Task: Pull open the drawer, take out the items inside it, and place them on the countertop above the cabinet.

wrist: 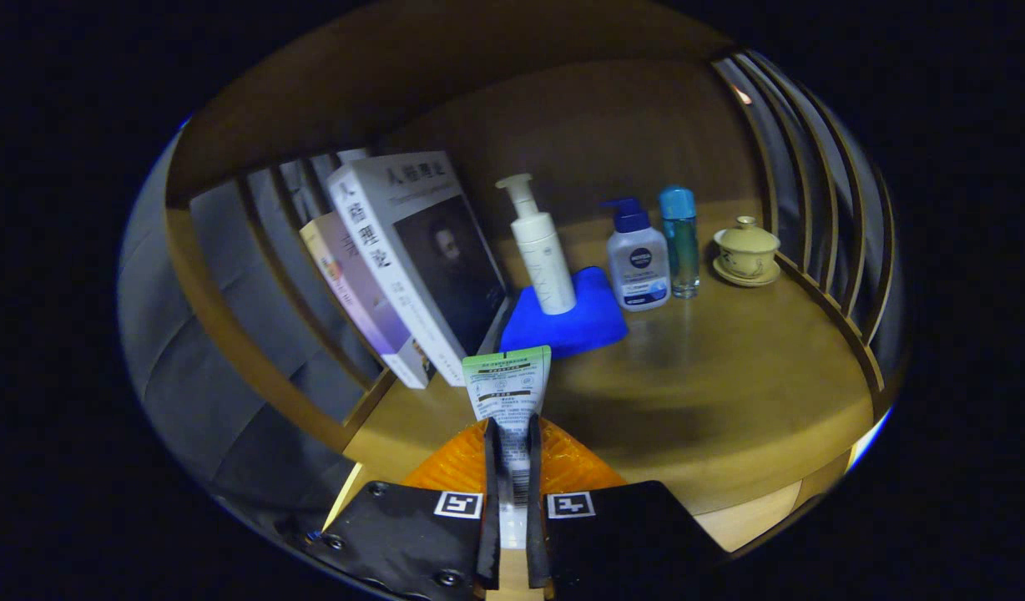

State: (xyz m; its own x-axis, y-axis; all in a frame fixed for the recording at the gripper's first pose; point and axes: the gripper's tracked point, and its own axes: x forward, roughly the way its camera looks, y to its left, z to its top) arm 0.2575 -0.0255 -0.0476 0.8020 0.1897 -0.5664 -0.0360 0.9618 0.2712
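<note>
My gripper (pixel 510 434) is shut on a white tube with a green flat end (pixel 507 388), both black fingers (pixel 492 467) pressing its sides. The tube stands upright between them, its green end sticking out just ahead of the fingertips. It hangs over the front part of the wooden countertop (pixel 713 392). Beyond it on the countertop lies a blue cloth (pixel 575 321) with a white pump bottle (pixel 542 255) standing on it.
Two leaning books (pixel 412 259) stand left of the cloth against wooden slats. Right of the cloth are a blue-capped pump bottle (pixel 638 263), a slim teal bottle (pixel 681 242) and a lidded cup on a saucer (pixel 746 250). Curved slats (pixel 821 192) fence the right side.
</note>
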